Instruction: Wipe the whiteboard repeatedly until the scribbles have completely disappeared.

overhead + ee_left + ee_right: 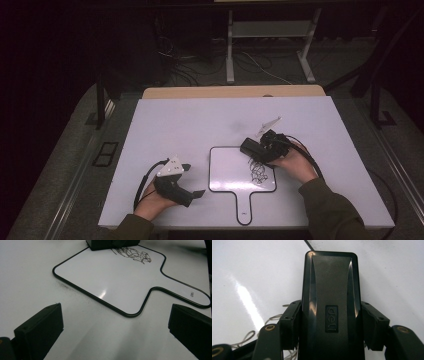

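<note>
The right gripper (256,148) clamps one black rectangular plastic eraser (330,307) between its jaws, resting on the upper right part of one white paddle-shaped whiteboard with black rim (227,172), just above one dark scribble (258,171). The left gripper (192,180) rests on the white table (165,130), jaws wide and empty. The eraser's near end is cut off in the right gripper view.

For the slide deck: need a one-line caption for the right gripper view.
Right gripper shut on a black eraser, held over the scribbled whiteboard.
</note>
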`<move>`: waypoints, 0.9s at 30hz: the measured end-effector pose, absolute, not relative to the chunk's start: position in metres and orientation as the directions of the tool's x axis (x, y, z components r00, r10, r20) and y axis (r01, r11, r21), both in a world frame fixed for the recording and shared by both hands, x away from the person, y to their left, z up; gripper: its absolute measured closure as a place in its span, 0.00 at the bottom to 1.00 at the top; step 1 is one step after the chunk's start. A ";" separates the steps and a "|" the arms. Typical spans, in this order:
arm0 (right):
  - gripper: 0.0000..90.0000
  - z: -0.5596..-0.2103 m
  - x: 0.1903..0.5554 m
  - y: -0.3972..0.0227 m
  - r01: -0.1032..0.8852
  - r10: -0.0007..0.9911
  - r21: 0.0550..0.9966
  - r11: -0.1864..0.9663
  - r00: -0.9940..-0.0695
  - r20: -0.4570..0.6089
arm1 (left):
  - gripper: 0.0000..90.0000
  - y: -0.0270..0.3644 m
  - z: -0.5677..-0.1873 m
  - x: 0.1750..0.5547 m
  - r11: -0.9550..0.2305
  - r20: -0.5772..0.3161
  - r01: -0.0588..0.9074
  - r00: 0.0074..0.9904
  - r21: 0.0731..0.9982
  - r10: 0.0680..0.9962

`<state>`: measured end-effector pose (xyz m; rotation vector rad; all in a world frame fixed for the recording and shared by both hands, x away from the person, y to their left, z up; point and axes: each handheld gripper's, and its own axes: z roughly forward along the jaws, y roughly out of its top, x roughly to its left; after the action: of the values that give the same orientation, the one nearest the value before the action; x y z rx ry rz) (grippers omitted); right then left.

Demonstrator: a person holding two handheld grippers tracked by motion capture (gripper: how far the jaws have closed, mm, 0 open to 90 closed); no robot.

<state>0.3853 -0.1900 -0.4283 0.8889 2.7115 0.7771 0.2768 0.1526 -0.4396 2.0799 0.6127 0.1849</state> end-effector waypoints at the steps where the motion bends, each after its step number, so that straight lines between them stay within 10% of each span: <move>1: 0.43 -0.428 0.385 -0.190 0.510 0.606 0.534 0.674 -0.795 -0.006 | 0.00 0.153 -0.440 0.277 -0.446 -0.103 0.351 0.865 0.823 0.491; 27: 0.43 -0.428 0.375 -0.171 0.455 0.546 0.525 0.719 -0.838 -0.022 | 0.00 0.151 -0.440 0.276 -0.447 -0.104 0.351 0.866 0.823 0.488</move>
<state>0.3746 -0.1715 -0.4281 0.8066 2.7477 0.7704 0.2765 0.1512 -0.4398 2.0826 0.6085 0.1816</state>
